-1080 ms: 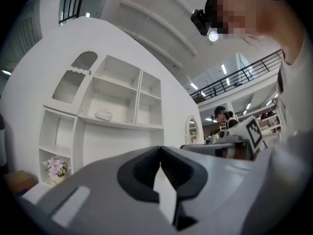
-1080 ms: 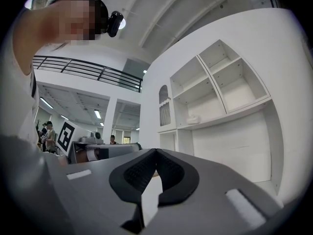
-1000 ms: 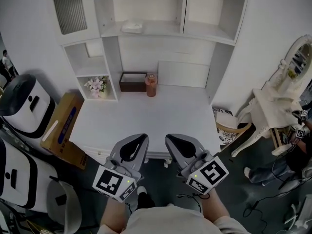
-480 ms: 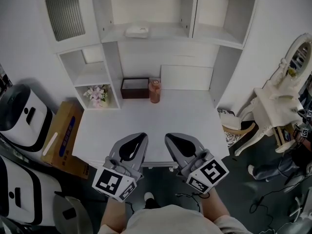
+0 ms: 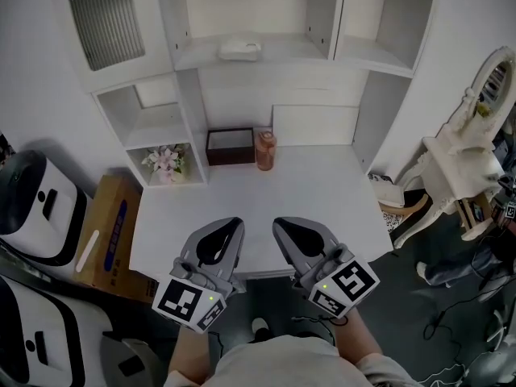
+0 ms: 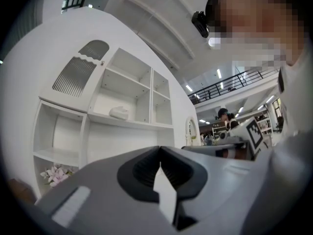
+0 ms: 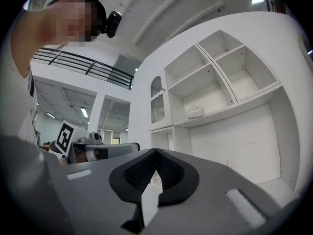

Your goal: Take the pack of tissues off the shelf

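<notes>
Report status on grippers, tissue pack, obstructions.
Left gripper shut, empty. Right gripper shut, empty. Tissue pack on upper shelf, untouched. Brown box and jar on desk below, likely no obstruction.

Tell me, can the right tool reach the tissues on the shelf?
Probably not yet: the right tool hangs shut at the near edge of the desk; the pack of tissues lies on the shelf beyond it. Nothing blocks the way.

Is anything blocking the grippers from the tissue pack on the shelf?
Nothing visible. The white tissue pack lies alone in an open shelf bay; the brown box and orange jar stand lower, on the white desk.
</notes>
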The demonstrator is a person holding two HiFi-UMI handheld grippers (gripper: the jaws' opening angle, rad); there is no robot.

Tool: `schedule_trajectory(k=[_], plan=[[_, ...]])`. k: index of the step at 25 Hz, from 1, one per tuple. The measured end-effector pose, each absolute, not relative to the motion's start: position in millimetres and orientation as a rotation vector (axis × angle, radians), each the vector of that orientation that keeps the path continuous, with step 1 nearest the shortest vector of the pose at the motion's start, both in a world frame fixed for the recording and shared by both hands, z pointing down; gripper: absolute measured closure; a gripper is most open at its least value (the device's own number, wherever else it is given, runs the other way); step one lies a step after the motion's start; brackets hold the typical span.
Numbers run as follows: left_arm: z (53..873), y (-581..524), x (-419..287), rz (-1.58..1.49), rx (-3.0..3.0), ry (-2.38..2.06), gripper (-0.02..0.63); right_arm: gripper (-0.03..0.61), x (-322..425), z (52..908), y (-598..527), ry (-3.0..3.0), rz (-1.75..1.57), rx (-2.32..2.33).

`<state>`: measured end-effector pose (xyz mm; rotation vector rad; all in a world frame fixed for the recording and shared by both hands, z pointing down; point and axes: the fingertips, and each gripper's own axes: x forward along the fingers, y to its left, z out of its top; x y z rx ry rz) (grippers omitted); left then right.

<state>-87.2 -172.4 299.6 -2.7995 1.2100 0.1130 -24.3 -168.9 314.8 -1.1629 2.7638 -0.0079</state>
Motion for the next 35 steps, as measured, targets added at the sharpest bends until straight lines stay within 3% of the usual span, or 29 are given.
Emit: schedule_trajectory(k=[18, 35], plan=[[316.9, -193.6, -117.1, 0.124, -2.833, 1.209, 0.612, 0.577, -37.2, 323.7, -190.7, 2.742, -0.031, -1.271], [312.9, -266.8, -117.4, 0.112, -2.823, 1.242, 0.612, 0.571, -27.0, 307.6, -280.0, 2.743, 0.002, -1.289]])
